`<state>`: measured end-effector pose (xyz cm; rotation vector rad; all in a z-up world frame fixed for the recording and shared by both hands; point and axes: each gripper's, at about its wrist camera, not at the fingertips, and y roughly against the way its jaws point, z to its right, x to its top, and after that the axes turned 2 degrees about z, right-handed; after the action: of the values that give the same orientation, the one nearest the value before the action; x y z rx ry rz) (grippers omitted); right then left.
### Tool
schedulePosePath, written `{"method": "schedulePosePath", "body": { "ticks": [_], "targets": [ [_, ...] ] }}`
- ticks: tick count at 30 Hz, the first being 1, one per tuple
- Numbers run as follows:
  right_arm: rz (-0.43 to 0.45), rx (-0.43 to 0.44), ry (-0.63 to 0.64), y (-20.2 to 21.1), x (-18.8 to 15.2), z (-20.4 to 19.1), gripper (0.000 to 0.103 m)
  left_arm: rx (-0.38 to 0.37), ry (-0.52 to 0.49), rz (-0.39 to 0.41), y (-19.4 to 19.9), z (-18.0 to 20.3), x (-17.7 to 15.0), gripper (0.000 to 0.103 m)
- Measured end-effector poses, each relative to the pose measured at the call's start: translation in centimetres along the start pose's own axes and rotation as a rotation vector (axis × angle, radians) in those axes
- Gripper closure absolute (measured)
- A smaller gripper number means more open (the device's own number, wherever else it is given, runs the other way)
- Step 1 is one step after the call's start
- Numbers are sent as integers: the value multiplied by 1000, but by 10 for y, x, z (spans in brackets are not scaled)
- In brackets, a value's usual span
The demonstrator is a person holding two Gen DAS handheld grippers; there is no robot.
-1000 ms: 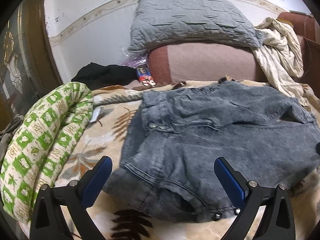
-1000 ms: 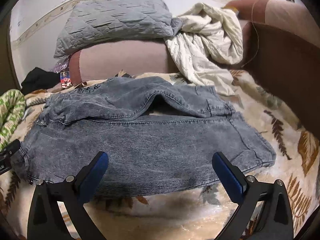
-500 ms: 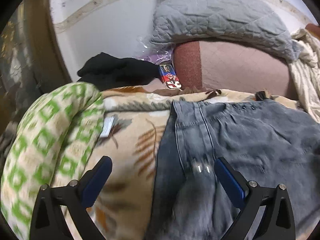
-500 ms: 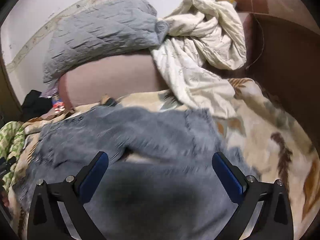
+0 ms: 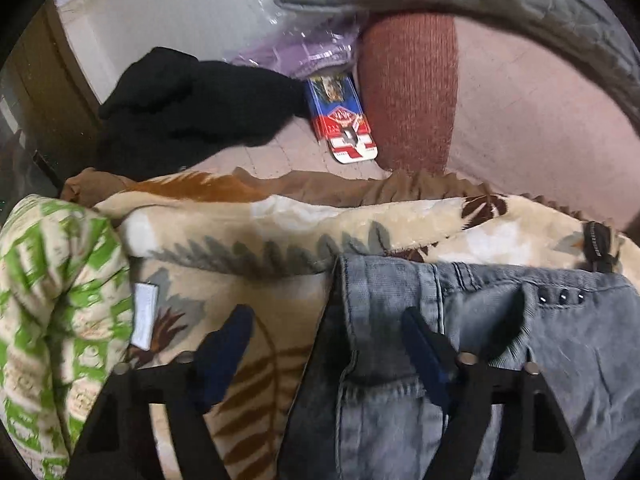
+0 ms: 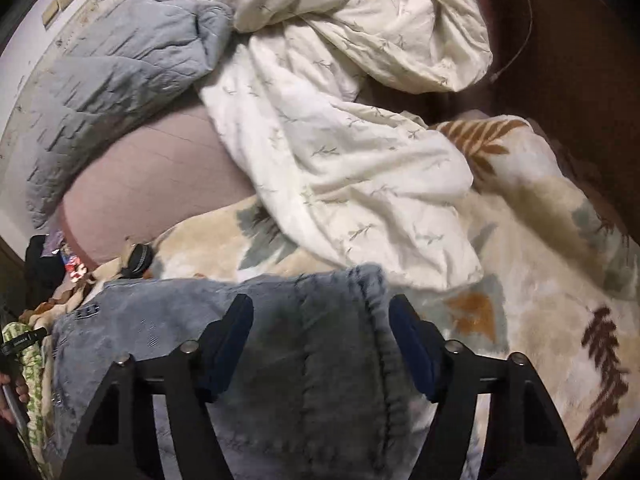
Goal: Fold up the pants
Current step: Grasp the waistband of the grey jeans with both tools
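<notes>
Looks like only an early fold is done: the jeans [image 5: 500, 360] lie doubled lengthwise on the blanket [image 5: 280, 240], and both the left gripper [image 5: 326, 344] and right gripper [image 6: 320, 332] have just been closing over the far edge, partway open, nothing pinched yet.

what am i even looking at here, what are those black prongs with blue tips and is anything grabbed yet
Those prongs are two hand-held grippers, one in each of a person's hands, each with a camera looking along its fingers. One picture is from the left gripper, over the waistband corner of the grey jeans. The other is from the right gripper, over their far edge. The jeans lie on a leaf-patterned blanket. Both jaws have just been closing with denim between them, but the pads do not press on it yet, so nothing is held.
</notes>
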<state>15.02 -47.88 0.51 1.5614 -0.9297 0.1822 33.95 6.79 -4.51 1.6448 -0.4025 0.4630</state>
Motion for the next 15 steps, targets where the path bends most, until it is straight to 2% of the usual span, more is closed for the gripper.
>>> {"method": "schedulePosePath", "body": {
  "ticks": [1, 3, 5, 7, 11, 13, 14, 15],
  "targets": [
    [5, -22, 0, -4, 2, 3, 35, -11, 4, -17, -7, 3, 2, 33],
    [4, -37, -20, -11, 6, 11, 37, -39, 28, -57, -22, 7, 4, 52],
    [6, -11, -49, -17, 9, 16, 38, -76, 62, -96, -37, 10, 4, 58],
    [-23, -25, -64, -29, 10, 17, 39, -97, 85, -113, -46, 14, 3, 67],
    [-95, -17, -74, -55, 7, 17, 53, -102, 76, -81, -49, 24, 5, 85],
    [-95, -52, -62, -65, 5, 17, 59, -104, 81, -82, -48, 28, 8, 94],
    [-82, -59, -50, -66, 4, 16, 66, -103, 83, -78, -48, 30, 9, 99],
    [-69, -74, -32, -66, 4, 13, 78, -96, 79, -72, -48, 31, 10, 99]
  ]
}}
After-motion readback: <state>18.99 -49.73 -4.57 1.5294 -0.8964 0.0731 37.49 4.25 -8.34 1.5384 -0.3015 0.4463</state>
